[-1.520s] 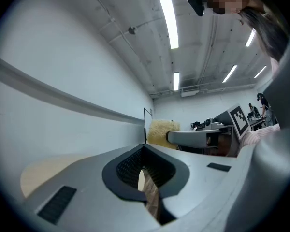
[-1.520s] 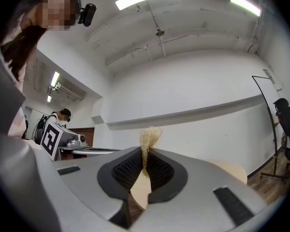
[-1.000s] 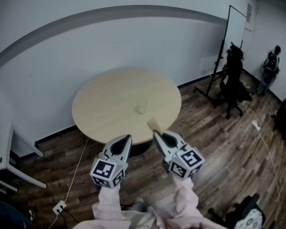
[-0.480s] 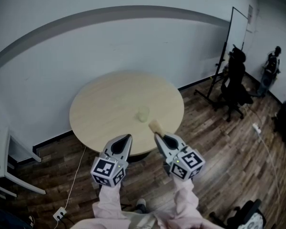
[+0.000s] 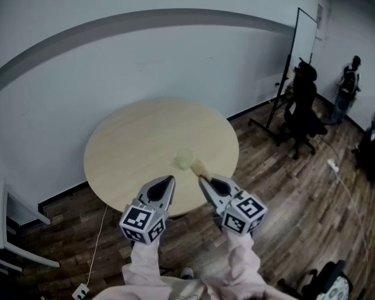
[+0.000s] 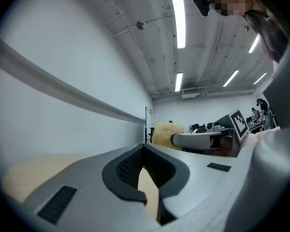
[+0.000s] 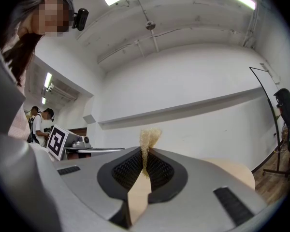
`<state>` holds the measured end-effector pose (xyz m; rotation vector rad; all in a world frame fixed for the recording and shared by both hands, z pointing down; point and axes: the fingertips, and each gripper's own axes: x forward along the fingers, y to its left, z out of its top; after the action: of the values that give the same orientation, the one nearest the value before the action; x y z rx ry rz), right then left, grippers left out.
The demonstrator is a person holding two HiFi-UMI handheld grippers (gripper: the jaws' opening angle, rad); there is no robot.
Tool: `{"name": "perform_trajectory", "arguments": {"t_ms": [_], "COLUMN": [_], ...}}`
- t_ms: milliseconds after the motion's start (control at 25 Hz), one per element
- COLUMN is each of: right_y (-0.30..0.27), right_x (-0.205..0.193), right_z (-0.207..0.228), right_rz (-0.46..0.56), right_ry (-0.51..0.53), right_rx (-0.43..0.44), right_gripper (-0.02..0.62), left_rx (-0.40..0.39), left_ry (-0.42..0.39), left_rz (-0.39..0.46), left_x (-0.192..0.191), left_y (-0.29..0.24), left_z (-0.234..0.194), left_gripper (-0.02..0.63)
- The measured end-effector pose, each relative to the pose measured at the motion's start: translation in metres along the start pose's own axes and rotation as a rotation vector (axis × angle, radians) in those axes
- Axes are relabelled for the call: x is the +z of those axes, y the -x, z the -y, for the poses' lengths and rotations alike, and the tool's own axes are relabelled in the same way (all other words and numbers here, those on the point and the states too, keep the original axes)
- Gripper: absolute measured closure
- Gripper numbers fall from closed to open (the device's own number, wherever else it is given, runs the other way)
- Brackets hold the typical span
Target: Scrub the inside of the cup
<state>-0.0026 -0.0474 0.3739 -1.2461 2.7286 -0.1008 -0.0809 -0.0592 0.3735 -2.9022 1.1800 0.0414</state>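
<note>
A small pale cup (image 5: 185,159) stands upright on the round wooden table (image 5: 131,149), toward its near right side. My right gripper (image 5: 203,181) is shut on a tan sponge (image 5: 199,167), which sticks out past the jaw tips just short of the cup. In the right gripper view the sponge (image 7: 149,138) is pinched thin between the pads of the right gripper (image 7: 146,151). My left gripper (image 5: 169,181) is shut and empty, level with the right one over the table's near edge. In the left gripper view, the left gripper (image 6: 144,146) has nothing between its jaws, with the sponge (image 6: 164,133) to its right.
Dark office chairs (image 5: 302,114) and a black frame stand (image 5: 294,61) are at the right wall, and a person (image 5: 346,83) stands beyond. A white desk (image 5: 6,224) is at the left. A cable runs over the wood floor to a socket (image 5: 81,289).
Both grippers have come closer to the table, side by side. The cup now lies nearer the sponge tip. Neither gripper's jaws changed.
</note>
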Motion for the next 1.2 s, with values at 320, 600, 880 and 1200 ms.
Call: {"name": "perform_trajectory", "arguments": {"t_ms": [320, 600, 880, 1200], "right_y": [-0.024, -0.029, -0.023, -0.036], "right_x": [-0.013, -0.023, -0.031, -0.030], "right_z": [0.009, 0.018, 0.042, 0.081], "right_rz": [-0.021, -0.033, -0.043, -0.063], "right_ry": [0.001, -0.006, -0.032, -0.036], "right_rx": [-0.013, -0.033, -0.069, -0.049], "right_gripper": [0.568, 0.568, 0.569, 0.568], "left_rx": [-0.021, -0.029, -0.034, -0.006], "left_ry": [0.004, 0.013, 0.040, 0.058], "left_rz": [-0.011, -0.029, -0.048, -0.061], "left_x": [-0.008, -0.018, -0.031, -0.039], "left_y": [-0.014, -0.023, -0.038, -0.072], "left_z": [-0.022, -0.033, -0.032, -0.043], "left_gripper": [0.603, 0.603, 0.603, 0.603]}}
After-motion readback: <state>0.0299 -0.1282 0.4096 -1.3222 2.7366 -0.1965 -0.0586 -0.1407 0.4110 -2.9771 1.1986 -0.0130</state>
